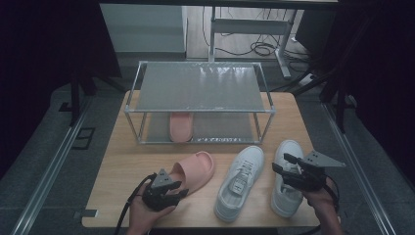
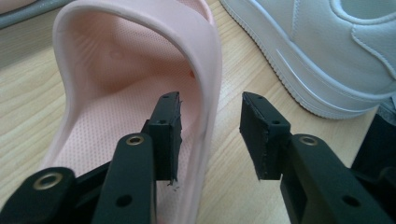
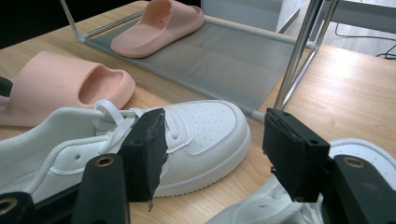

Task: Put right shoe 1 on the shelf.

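Pink slide sandal (image 1: 193,169) lies on the wooden counter (image 1: 122,171) in front of the two-tier shoe rack (image 1: 200,93), just left of the two white sneakers (image 1: 241,182), and the left hand-held gripper (image 1: 176,194) sits at its heel end. In the left gripper view the jaws stand apart, straddling the slide's side wall (image 2: 205,93) with one pad (image 2: 169,135) inside the footbed and the other outside, neither pressing on it. The right hand-held gripper (image 1: 283,166) hovers over the right-hand sneaker (image 1: 286,186) with its jaws wide apart and nothing between them. As for progress, the matching pink slide (image 1: 181,126) already rests on the rack's lower shelf, so I judge the work as roughly a quarter done: this slide and both sneakers are not yet on the rack. The slide's long axis runs diagonally, toe pointing away and to the right toward the rack, heel toward the person.
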